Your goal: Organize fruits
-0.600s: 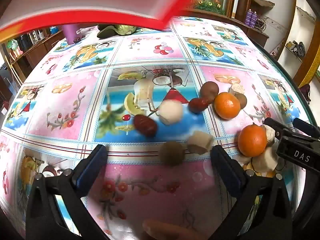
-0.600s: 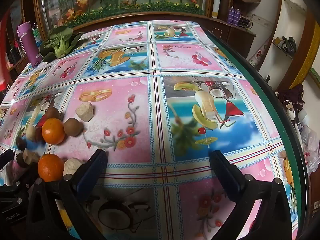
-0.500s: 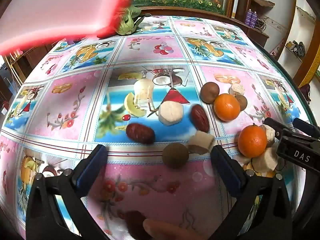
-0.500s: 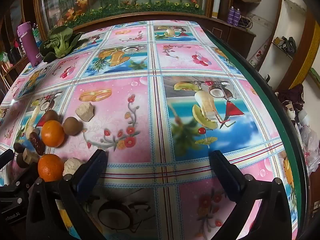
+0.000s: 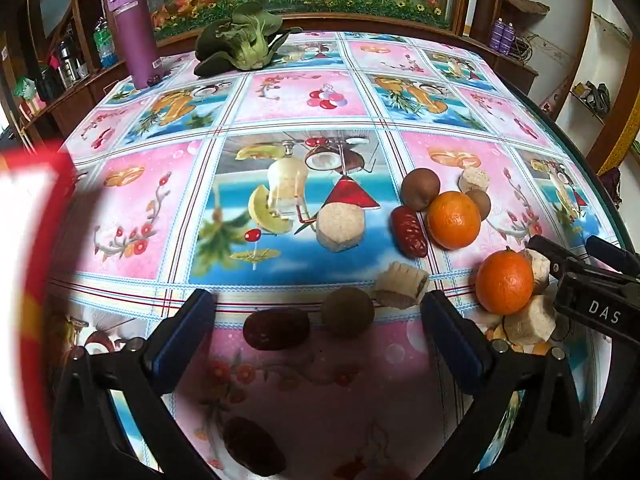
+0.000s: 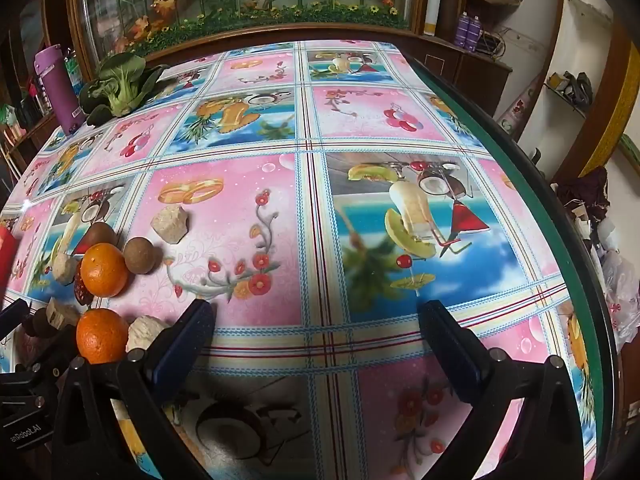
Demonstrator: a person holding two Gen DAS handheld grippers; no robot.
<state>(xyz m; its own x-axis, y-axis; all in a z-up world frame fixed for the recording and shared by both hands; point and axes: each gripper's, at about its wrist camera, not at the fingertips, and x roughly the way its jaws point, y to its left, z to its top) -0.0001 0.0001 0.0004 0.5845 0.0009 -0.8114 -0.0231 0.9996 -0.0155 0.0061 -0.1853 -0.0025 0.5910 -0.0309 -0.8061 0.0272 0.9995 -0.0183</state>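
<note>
A red date (image 5: 276, 329) has rolled down between the wide-open, empty left gripper (image 5: 318, 330), and the red-edged blur has slid off to the left. Nearest lies another date (image 5: 254, 451); then a brown fruit (image 5: 348, 311), pale chunks (image 5: 400, 284) and two oranges (image 5: 505, 282). Far back stand greens (image 5: 240, 46) and a purple bottle (image 5: 134, 34); the right gripper (image 6: 316, 332) gapes over bare tablecloth (image 6: 256, 184).

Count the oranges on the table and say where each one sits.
2. One orange lies farther back, beside a red date and brown round fruits. The nearer orange sits among pale chunks by the right claw. Others may be hidden.
</note>
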